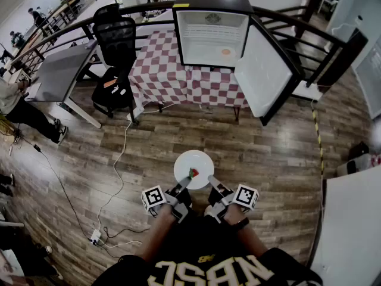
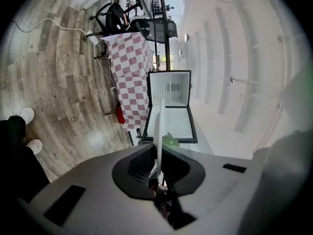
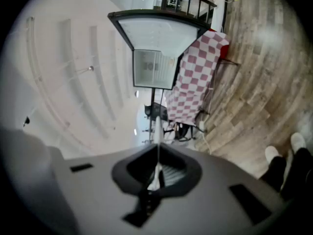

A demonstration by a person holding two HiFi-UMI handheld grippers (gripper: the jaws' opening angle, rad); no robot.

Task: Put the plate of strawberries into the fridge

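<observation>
1. Grip. The white plate (image 1: pixel 193 167) is held at its near rim by both grippers. The left gripper (image 1: pixel 185 182) is clamped on the rim's left portion and the right gripper (image 1: pixel 212 180) on its right portion. In the left gripper view, the plate's edge (image 2: pixel 159 131) is seen as a thin white line pinched between the closed jaws. The same is seen in the right gripper view (image 3: pixel 158 141), where the jaws are likewise pressed together on the rim.

2. Load. One strawberry (image 1: pixel 193 173) is seen on the plate, near the edge closest to the grippers. Its green leaves (image 2: pixel 170 140) are visible just beside the rim in the left gripper view.

3. Position. The plate is carried in the air above the wooden floor (image 1: pixel 268 154), well apart from the fridge (image 1: pixel 211 31). It is kept roughly level and is lined up in front of the fridge opening.

4. Target. The fridge is stood on a table covered with a red-and-white checkered cloth (image 1: pixel 172 76). Its door (image 1: pixel 265 70) is swung fully open to the right. The white interior is exposed, and a small orange item (image 1: pixel 225 52) is seen inside; its kind cannot be told.

5. Surroundings. A black office chair (image 1: pixel 116 46) is placed left of the table, with a grey desk (image 1: pixel 62 70) further left. A white cable (image 1: pixel 119 159) is run across the floor to a power strip (image 1: pixel 95 237).
</observation>
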